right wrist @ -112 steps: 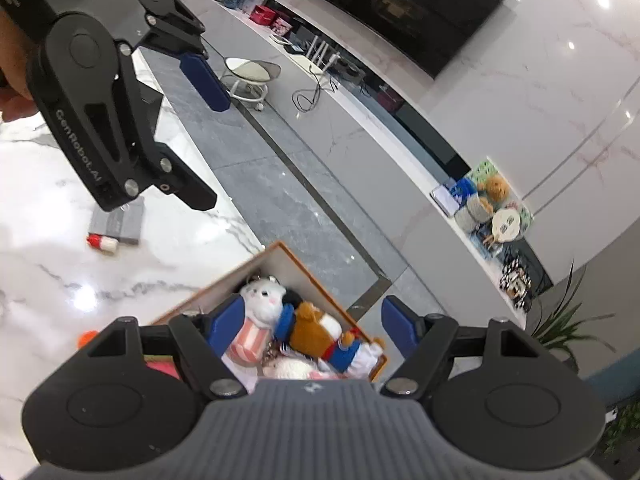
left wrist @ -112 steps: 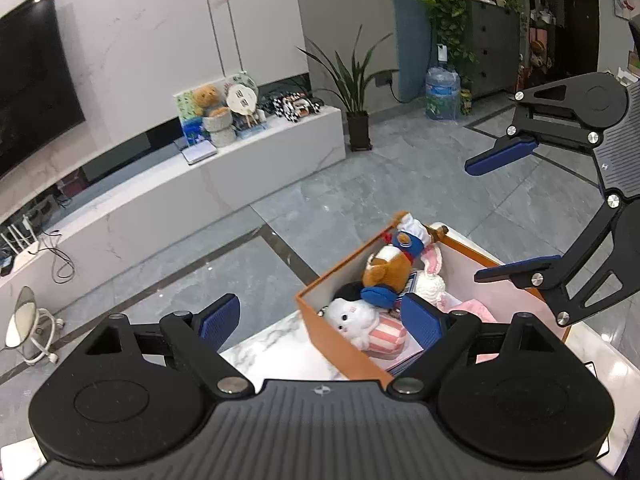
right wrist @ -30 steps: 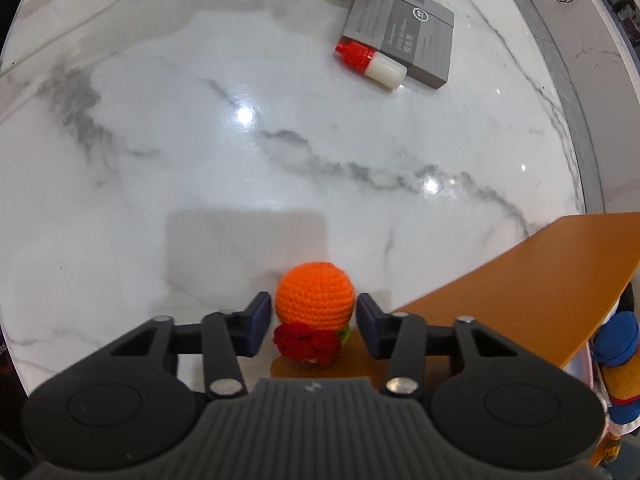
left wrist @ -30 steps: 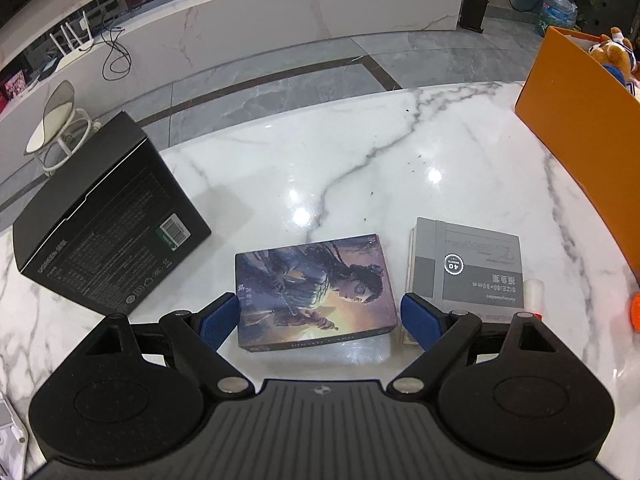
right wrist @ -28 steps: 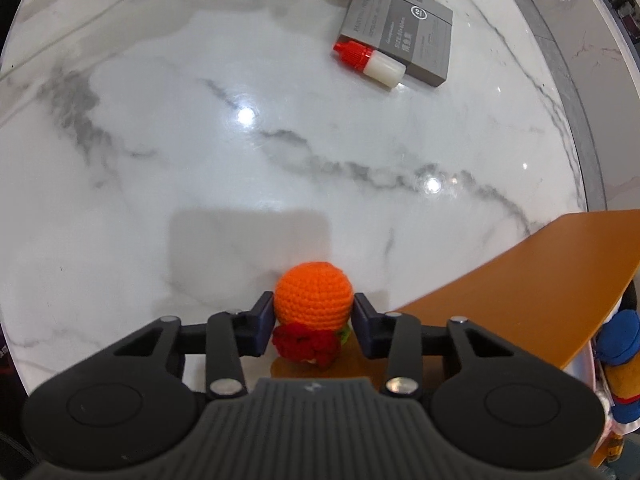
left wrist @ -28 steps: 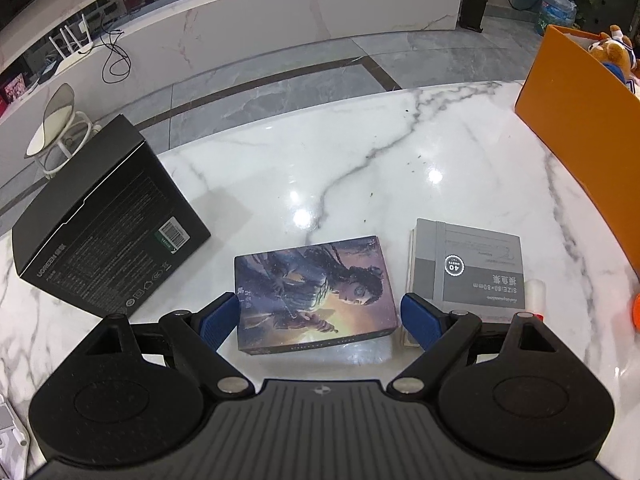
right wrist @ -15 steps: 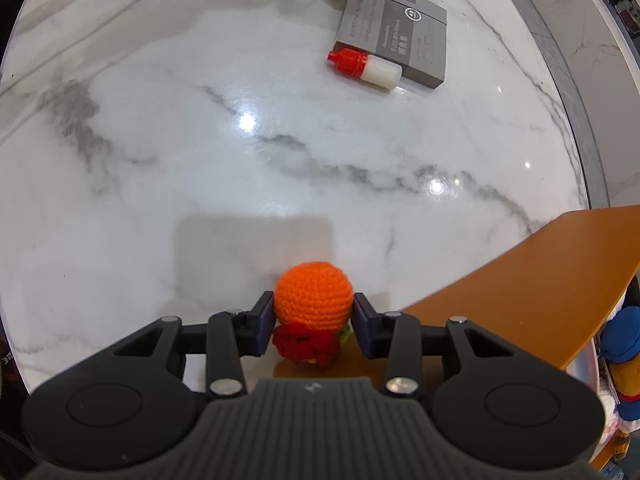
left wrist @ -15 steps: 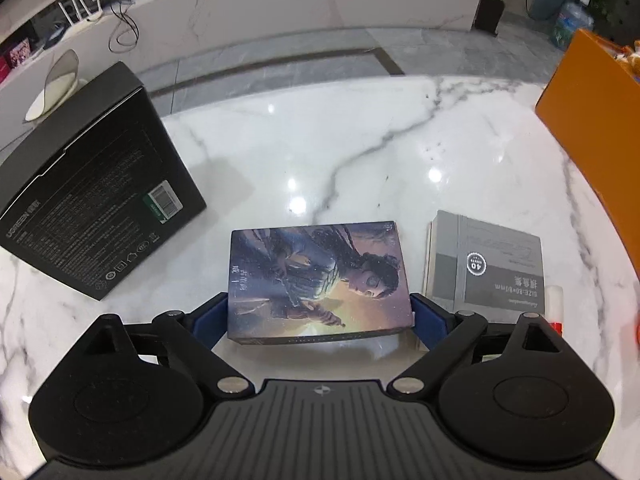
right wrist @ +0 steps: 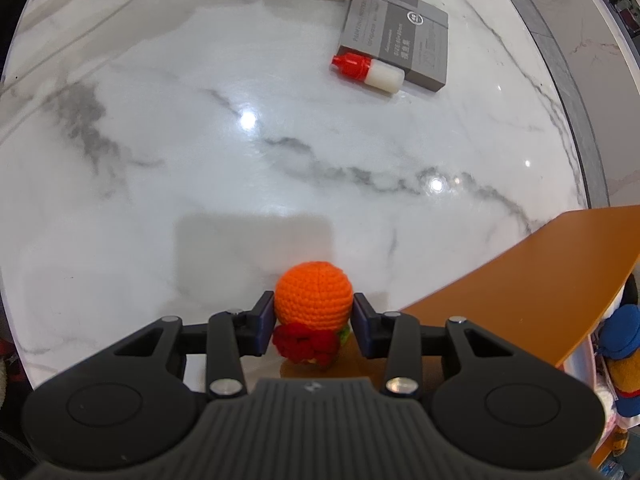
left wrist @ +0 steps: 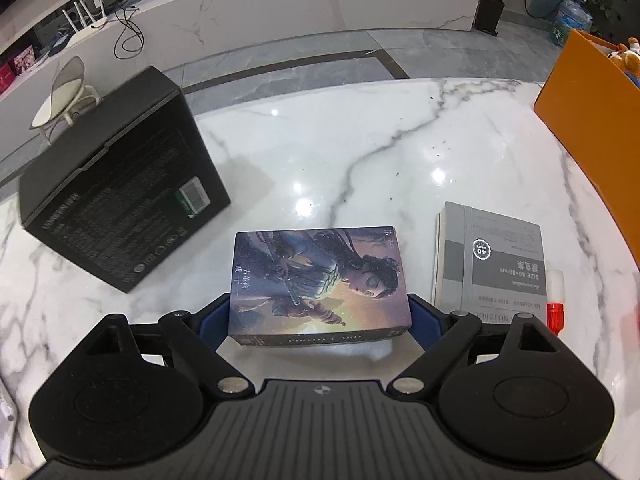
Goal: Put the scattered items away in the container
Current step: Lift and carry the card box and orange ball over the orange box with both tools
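Note:
In the left wrist view a flat box with a painted figure (left wrist: 320, 276) sits between the blue pads of my left gripper (left wrist: 320, 320), which is shut on its two sides just over the marble table (left wrist: 340, 152). In the right wrist view my right gripper (right wrist: 314, 316) points straight down and is shut on an orange crocheted ball (right wrist: 314, 294) with a red crocheted bit (right wrist: 306, 342) under it. The orange container (right wrist: 520, 280) lies right beside the ball; its wall (left wrist: 592, 100) also rises at the table's far right.
A grey notebook (left wrist: 492, 264) and a small red-capped bottle (left wrist: 555, 300) lie right of the painted box. A large black carton (left wrist: 120, 208) stands at the left. Plush toys (right wrist: 620, 344) fill the container. A low white bench runs beyond the table.
My left gripper's pads have closed in from a gap onto the painted box, which now looks larger and nearer. The right pads drew in slightly onto the orange ball, then held still.

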The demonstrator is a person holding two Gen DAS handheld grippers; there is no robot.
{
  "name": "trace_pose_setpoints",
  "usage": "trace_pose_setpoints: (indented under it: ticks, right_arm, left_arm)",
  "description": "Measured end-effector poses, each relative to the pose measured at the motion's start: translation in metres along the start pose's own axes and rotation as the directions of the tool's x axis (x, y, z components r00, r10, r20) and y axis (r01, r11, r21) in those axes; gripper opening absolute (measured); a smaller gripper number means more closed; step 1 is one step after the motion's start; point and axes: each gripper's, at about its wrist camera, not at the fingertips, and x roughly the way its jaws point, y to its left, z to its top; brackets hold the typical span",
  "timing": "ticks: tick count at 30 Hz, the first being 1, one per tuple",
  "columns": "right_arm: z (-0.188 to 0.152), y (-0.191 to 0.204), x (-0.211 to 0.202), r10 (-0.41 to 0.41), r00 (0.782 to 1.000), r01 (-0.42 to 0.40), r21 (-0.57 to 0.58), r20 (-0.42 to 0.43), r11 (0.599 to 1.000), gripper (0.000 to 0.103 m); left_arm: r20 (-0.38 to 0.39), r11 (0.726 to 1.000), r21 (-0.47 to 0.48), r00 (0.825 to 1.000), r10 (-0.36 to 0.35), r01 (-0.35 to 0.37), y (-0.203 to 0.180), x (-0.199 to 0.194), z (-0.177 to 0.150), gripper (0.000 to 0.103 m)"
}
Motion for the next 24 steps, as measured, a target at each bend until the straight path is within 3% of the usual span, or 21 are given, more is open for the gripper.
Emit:
trace_pose_setpoints:
  ticks: [13, 24]
  right_arm:
    - [0.005, 0.006, -0.048, -0.076, 0.996, 0.077, -0.020, 0.042, 0.997, 0.043]
    - [0.001, 0.024, -0.113, -0.169, 0.982, 0.171, -0.026, 0.080, 0.985, 0.043]
  left_arm:
    - [0.081, 1.000, 0.011, 0.996, 0.027, -0.028, 0.004, -0.064, 0.010, 0.103]
    - [0.198, 0.995, 0.085, 0.979, 0.037, -0.055, -0.030, -0.136, 0.026, 0.103]
